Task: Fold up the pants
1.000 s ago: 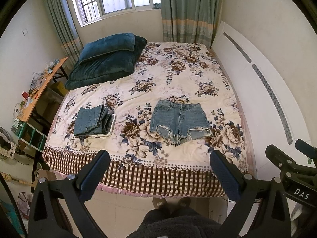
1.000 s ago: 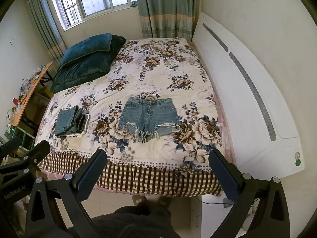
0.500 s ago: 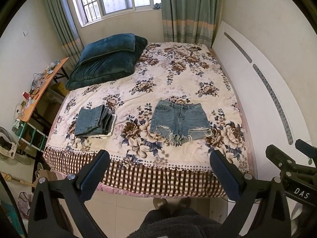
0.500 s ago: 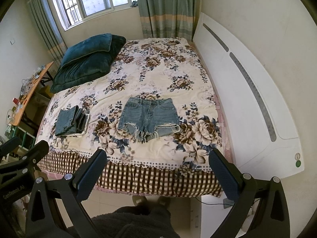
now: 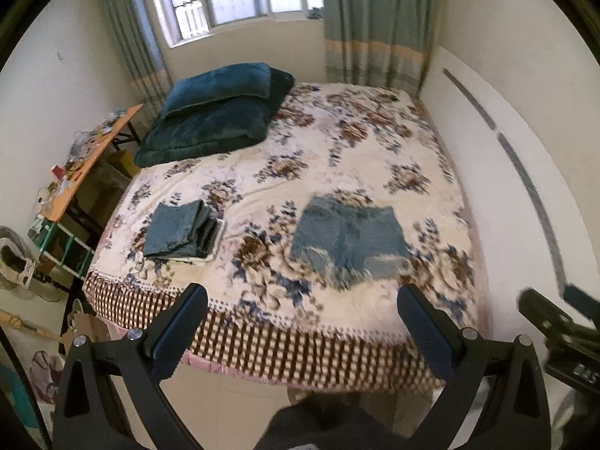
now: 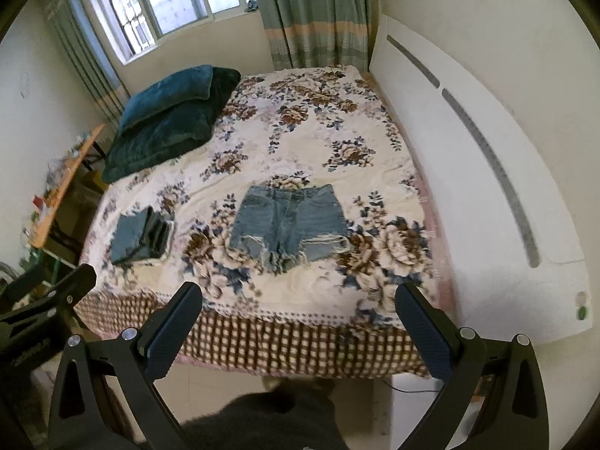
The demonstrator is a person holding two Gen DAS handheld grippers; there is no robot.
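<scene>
Left hand-held gripper: hanging open, short of the bed.
Right hand-held gripper: hanging open likewise.
Denim shorts: lying flat, unfolded.

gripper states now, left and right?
Left gripper: open, holding nothing, short of the denim shorts.
Right gripper: open, holding nothing.
</scene>
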